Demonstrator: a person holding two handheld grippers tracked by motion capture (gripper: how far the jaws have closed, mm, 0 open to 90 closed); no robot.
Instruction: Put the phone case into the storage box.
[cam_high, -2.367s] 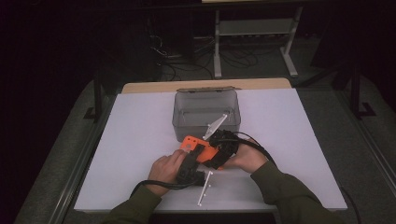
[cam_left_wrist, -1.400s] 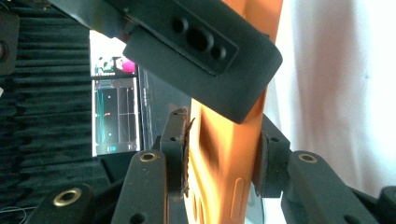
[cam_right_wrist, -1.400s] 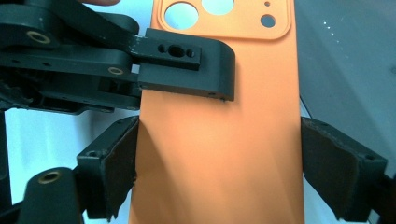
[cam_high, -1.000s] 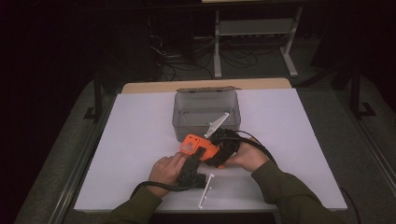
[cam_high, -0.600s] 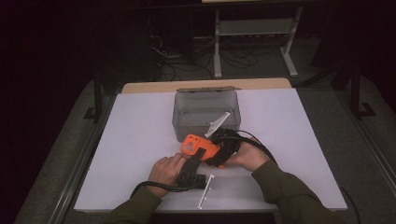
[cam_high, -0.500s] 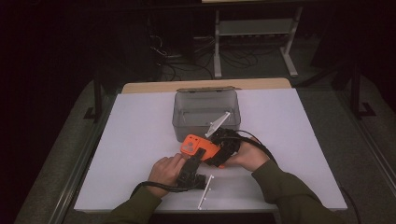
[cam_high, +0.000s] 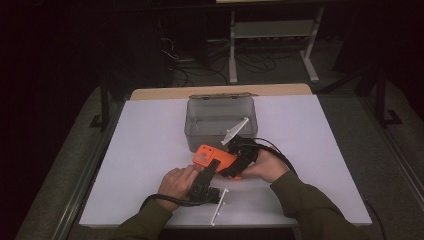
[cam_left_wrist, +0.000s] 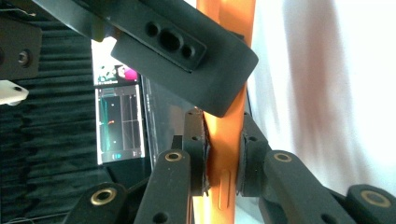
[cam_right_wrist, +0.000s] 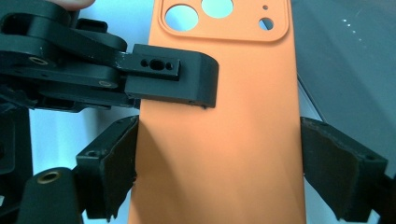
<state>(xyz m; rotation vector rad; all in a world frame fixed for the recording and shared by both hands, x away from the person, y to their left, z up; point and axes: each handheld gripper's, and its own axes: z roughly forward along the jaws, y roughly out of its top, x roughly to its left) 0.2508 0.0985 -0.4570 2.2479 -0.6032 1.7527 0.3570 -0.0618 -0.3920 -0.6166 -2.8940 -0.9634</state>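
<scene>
The orange case sits between both pairs of jaws: the right gripper clamps its long edges, the left gripper has just closed across its thickness (edge-on grip).

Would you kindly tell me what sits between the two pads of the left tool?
The thin edge of the orange phone case sits there, pinched between the left tool's pads, as the left gripper view shows.
</scene>
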